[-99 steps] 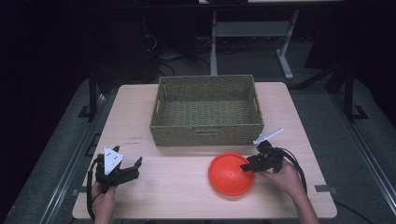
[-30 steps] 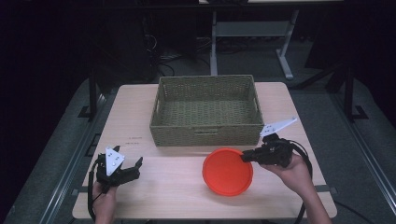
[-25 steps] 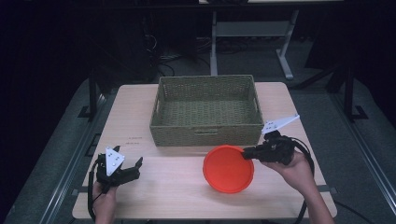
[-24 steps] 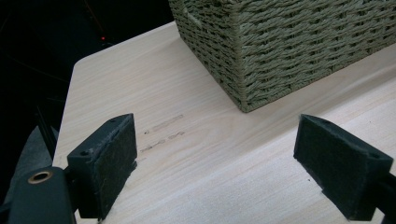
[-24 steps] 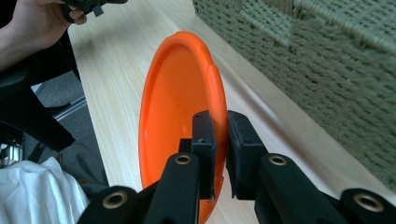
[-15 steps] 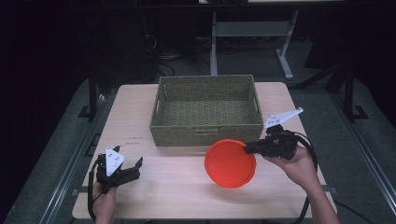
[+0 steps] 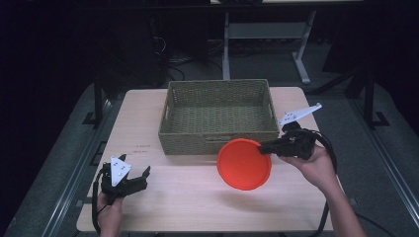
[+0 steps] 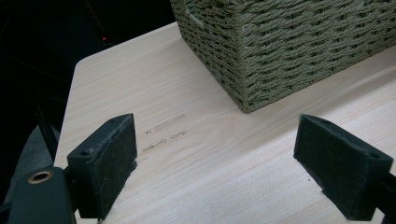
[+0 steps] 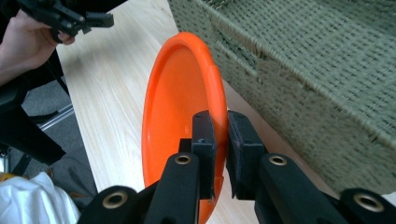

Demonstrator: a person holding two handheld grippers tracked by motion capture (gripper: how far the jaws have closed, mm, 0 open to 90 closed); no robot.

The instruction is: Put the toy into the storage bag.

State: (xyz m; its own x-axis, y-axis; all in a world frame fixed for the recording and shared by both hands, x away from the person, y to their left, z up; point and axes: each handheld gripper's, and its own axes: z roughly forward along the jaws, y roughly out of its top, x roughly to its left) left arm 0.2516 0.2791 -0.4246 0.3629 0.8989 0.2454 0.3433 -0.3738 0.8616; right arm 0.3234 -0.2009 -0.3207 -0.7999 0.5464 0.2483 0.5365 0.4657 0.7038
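Right gripper (image 7: 264,146) clamped on the rim of the orange plate (image 7: 243,164), lifted off the table (image 7: 197,202), just beside the wicker basket's (image 7: 217,140) front wall. Left gripper (image 7: 141,177) jaws apart near the table's left edge, bare wood between

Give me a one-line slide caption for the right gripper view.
Right gripper shut on the rim of an orange plate, held tilted beside a woven basket.

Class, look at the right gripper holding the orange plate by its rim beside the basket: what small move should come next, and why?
Probably carry the orange plate further up and over the basket wall. The right gripper pinches the plate's rim, the plate hangs tilted off the table, and the basket stands open right beside it.
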